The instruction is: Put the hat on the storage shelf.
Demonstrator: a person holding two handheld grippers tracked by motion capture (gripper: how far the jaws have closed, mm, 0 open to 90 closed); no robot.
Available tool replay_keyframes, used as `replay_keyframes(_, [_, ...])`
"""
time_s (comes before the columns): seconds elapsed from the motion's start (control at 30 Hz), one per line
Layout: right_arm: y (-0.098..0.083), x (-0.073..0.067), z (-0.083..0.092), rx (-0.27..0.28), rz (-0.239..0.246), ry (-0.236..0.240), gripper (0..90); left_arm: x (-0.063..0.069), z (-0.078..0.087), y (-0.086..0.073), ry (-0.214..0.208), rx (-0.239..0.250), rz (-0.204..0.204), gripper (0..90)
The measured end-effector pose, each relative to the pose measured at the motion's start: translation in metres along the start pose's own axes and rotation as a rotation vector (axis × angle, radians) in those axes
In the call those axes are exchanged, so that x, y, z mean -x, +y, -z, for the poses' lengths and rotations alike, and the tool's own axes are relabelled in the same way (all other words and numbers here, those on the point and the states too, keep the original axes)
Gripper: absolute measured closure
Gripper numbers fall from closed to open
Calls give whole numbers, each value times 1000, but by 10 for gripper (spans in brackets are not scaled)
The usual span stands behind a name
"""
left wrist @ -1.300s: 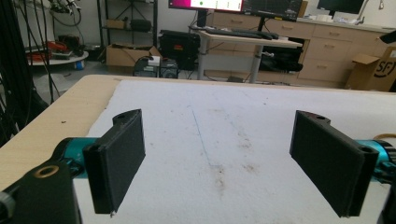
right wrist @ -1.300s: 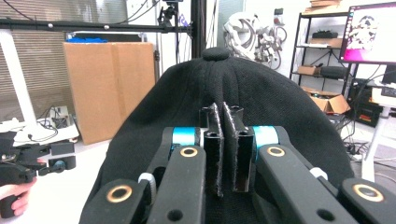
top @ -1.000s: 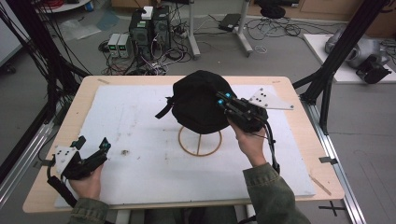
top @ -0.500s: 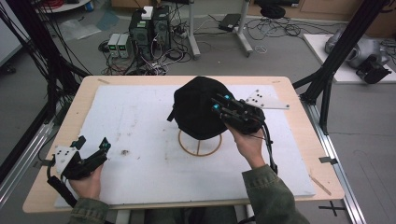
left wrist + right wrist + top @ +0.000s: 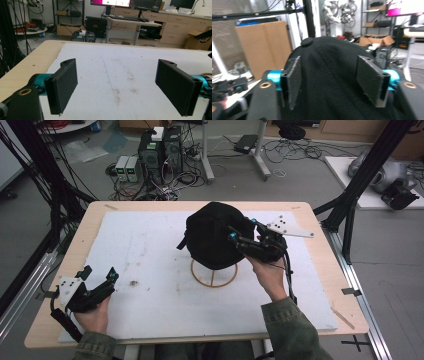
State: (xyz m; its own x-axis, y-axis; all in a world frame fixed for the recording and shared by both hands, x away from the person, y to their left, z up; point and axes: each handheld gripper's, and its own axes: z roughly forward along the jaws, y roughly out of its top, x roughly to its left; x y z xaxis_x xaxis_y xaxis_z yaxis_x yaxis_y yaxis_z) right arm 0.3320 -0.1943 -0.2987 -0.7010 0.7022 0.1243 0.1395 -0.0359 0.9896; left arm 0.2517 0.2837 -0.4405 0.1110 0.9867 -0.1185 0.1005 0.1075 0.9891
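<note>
1. The left gripper point(image 5: 95, 282) is held low over the white mat point(image 5: 150, 250) near the table's point(image 5: 65, 265) left edge, jaws spread wide with nothing between them – little risk is posed there.
2. The black cap point(image 5: 212, 237), soft woven fabric with a button on its crown, is seen sitting on a thin wooden ring stand point(image 5: 214, 275) mid-table; the light stand could be tipped or dragged if the cap is pushed sideways.
3. The right gripper point(image 5: 242, 236) is set against the cap's right side, jaws parted around the fabric – a shallow pinch could slip off the dome
</note>
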Motion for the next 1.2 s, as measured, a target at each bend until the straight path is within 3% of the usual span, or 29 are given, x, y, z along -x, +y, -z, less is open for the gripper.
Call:
replay_keyframes(0.13, [-2, 1, 2, 22, 1, -4, 224, 0, 0, 0, 0, 1, 0, 183])
replay_keyframes(0.3, [-4, 3, 6, 37, 5, -44, 149, 0, 0, 0, 1, 4, 2, 182])
replay_keyframes(0.57, [-7, 10, 15, 53, 16, -60, 112, 0, 0, 0, 0, 3, 0, 182])
replay_keyframes(1.07, [-22, 33, 49, 101, 8, -254, 112, 0, -1, 0, 4, 6, -6, 181])
replay_keyframes(1.2, [-29, 41, 58, 112, -35, -303, 112, 1, -1, 0, 2, 6, -6, 180])
